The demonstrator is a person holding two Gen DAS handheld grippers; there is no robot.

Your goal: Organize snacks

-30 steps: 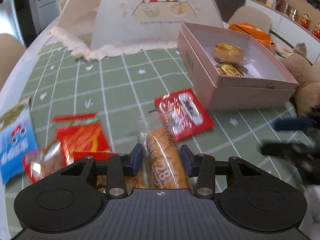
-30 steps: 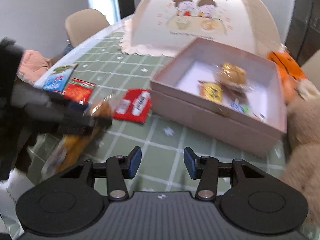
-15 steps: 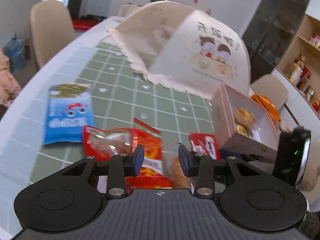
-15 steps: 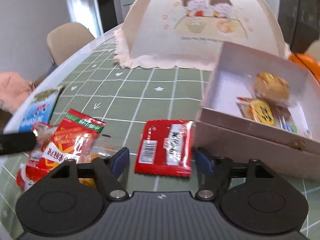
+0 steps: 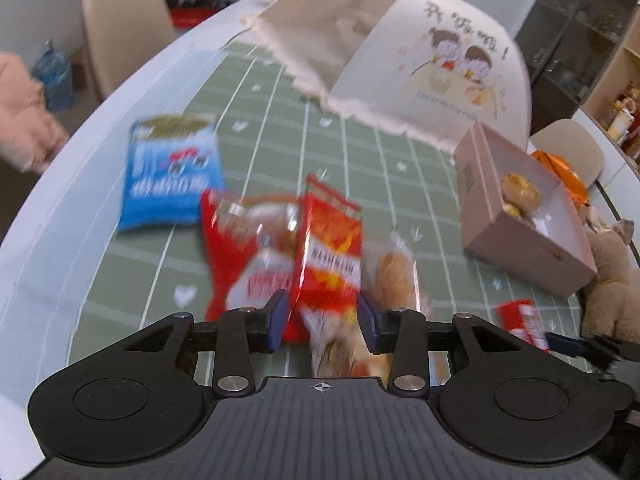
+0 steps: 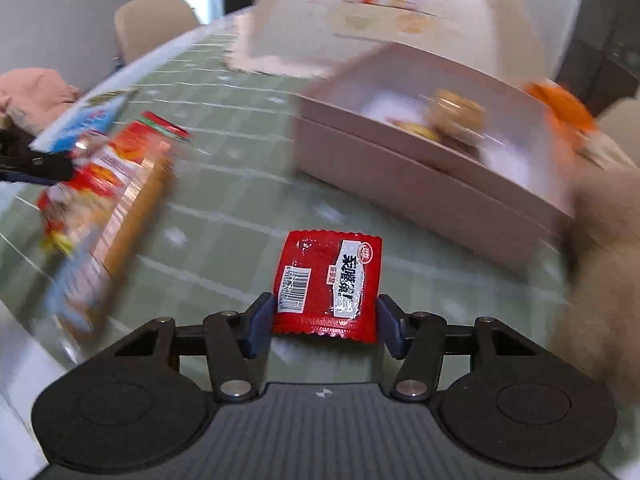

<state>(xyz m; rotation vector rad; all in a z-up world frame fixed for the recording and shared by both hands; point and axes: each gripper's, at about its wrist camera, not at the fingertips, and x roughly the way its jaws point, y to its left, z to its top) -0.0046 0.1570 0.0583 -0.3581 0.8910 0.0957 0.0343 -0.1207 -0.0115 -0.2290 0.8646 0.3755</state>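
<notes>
My left gripper (image 5: 322, 322) is open above a blurred pile of snacks: a red-orange packet (image 5: 330, 258), a red bag with a clear window (image 5: 248, 248) and a wrapped bread roll (image 5: 396, 276). A blue packet (image 5: 172, 172) lies further left. My right gripper (image 6: 324, 320) is open, its fingers on either side of a small red sachet (image 6: 328, 280) that lies on the table. The pink box (image 6: 432, 152) with a few wrapped snacks stands beyond it, and shows in the left wrist view (image 5: 520, 224) too.
A cream mesh food cover (image 5: 400, 52) stands at the back of the green checked tablecloth (image 5: 260, 120). A plush toy (image 6: 600, 260) sits right of the box, with an orange packet (image 6: 560, 108) behind. Chairs stand around the table's edge.
My left gripper let go of the bread roll and moved back and left over the snack pile. My right gripper opened wider and came down around the red sachet.
</notes>
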